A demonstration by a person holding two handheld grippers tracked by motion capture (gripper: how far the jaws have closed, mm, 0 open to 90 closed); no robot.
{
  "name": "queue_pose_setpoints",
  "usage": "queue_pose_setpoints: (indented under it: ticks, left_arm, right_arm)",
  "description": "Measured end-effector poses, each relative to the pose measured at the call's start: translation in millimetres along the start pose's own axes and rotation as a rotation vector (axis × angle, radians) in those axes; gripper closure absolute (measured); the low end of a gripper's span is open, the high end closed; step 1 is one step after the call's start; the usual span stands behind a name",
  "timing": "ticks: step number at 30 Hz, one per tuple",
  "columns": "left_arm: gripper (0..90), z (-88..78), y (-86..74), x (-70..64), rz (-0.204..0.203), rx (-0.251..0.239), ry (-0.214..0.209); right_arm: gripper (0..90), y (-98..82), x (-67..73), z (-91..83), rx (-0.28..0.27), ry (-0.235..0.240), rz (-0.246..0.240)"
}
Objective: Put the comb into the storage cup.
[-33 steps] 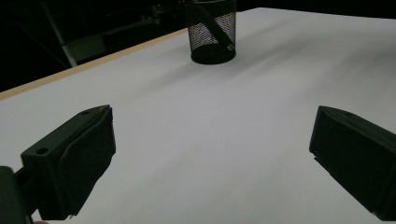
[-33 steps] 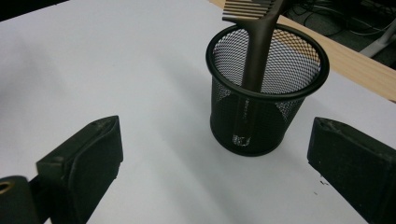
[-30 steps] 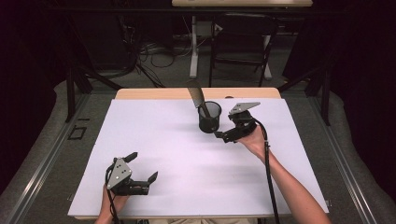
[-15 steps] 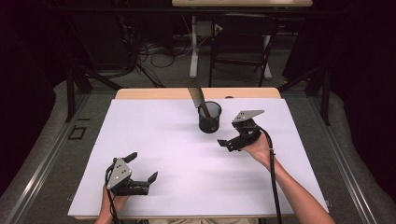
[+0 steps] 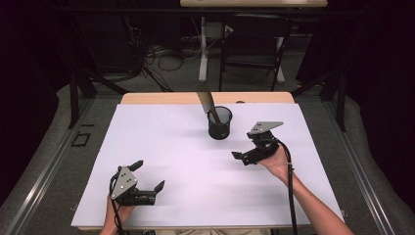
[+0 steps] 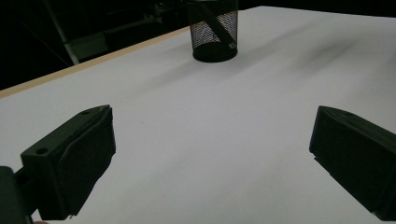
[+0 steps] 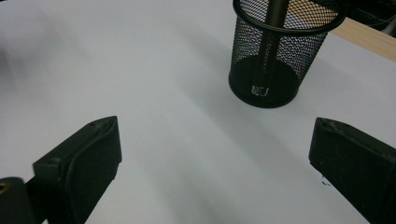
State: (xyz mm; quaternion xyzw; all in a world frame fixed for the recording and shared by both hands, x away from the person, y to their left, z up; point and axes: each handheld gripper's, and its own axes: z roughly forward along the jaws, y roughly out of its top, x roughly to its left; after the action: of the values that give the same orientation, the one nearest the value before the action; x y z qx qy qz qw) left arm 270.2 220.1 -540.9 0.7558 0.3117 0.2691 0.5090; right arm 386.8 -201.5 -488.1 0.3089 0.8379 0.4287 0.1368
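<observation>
With both the left claw (image 5: 148, 180) and right claw (image 5: 247, 157) spread wide and empty, the mesh cup (image 5: 219, 122) stood mid-tabletop (image 5: 161, 142) holding a leaning spatula (image 5: 206, 101), which a careless nudge could probably topple.

The surface (image 5: 147, 147) is white with a wooden far edge. A black mesh cup (image 5: 219, 123) stands on it, beyond the right gripper's fingers (image 7: 79, 172).
</observation>
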Motion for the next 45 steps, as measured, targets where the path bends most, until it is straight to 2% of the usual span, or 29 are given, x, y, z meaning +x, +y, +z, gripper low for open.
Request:
queue_pose_setpoints:
  ticks: [9,18,29,45]
  left_arm:
    - [0.3,0.2,-0.1,-0.1,0.0,0.002,-0.002]
    - [0.2,0.6,-0.1,-0.2,0.0,0.0,-0.006]
    - [0.2,0.5,-0.1,-0.2,-0.001,0.001,-0.004]
    - [0.2,0.2,-0.2,0.1,-0.001,0.001,-0.003]
  right_arm:
    - [2.0,-12.3,8.2,-15.3,-0.012,-0.01,-0.014]
    - [0.1,-24.6,16.4,-29.8,-0.051,-0.034,-0.014]
    - [0.0,-39.2,25.3,-40.7,-0.072,-0.043,-0.019]
    - [0.0,-63.8,36.5,-55.3,-0.11,-0.088,-0.017]
